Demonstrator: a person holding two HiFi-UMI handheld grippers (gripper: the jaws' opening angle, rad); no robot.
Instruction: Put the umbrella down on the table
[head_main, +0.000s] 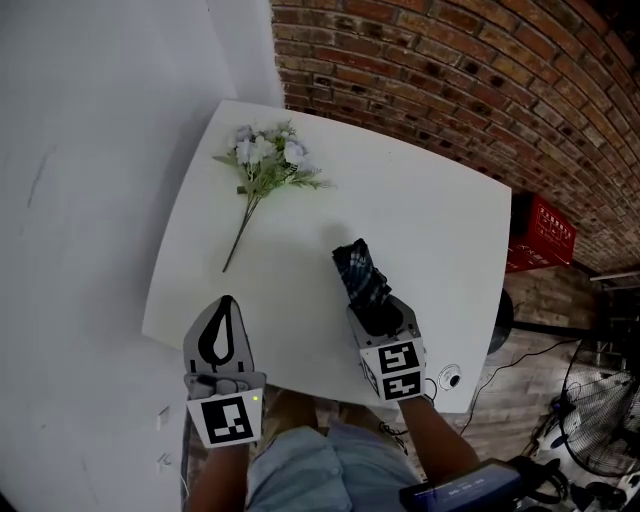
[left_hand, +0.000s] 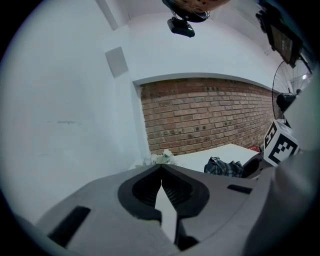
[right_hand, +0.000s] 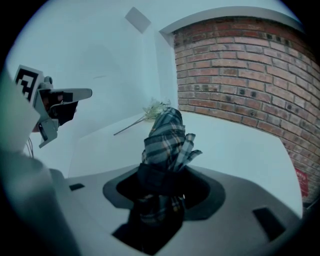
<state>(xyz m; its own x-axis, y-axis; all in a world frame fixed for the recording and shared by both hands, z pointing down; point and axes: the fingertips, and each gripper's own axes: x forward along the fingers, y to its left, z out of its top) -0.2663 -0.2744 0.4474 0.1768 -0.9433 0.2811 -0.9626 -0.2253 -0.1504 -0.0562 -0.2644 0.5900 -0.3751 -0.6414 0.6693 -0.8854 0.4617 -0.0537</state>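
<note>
A white wall (head_main: 90, 200) fills the left side of the head view. Next to it, the left gripper (head_main: 226, 302) hangs over the near left corner of the white surface (head_main: 430, 215). Its 2 fingers (left_hand: 100, 197) are pressed together at the tips, with nothing between them.

Beyond that gripper, near the far left corner, a bunch of pale flowers (head_main: 265, 160) lies flat on the surface. The blooms point toward the wall and the thin stem runs back toward the person.

Further right, near the middle of the near edge, the right gripper (head_main: 380, 318) is tilted downward. Its fingers (right_hand: 235, 200) are clamped on 1 folded umbrella (head_main: 360, 272) of dark plaid cloth. The umbrella's lower part sits deep between the fingers, and its bunched cloth end sticks out forward over the surface, well apart from the flowers. Whether that end touches the surface cannot be told.

Past the far and right edges of the surface stands a brick wall (head_main: 450, 80). At the right, a red crate (head_main: 545, 232) sits low beside the surface, and a fan (head_main: 603, 420) stands on the floor in the near right corner.
</note>
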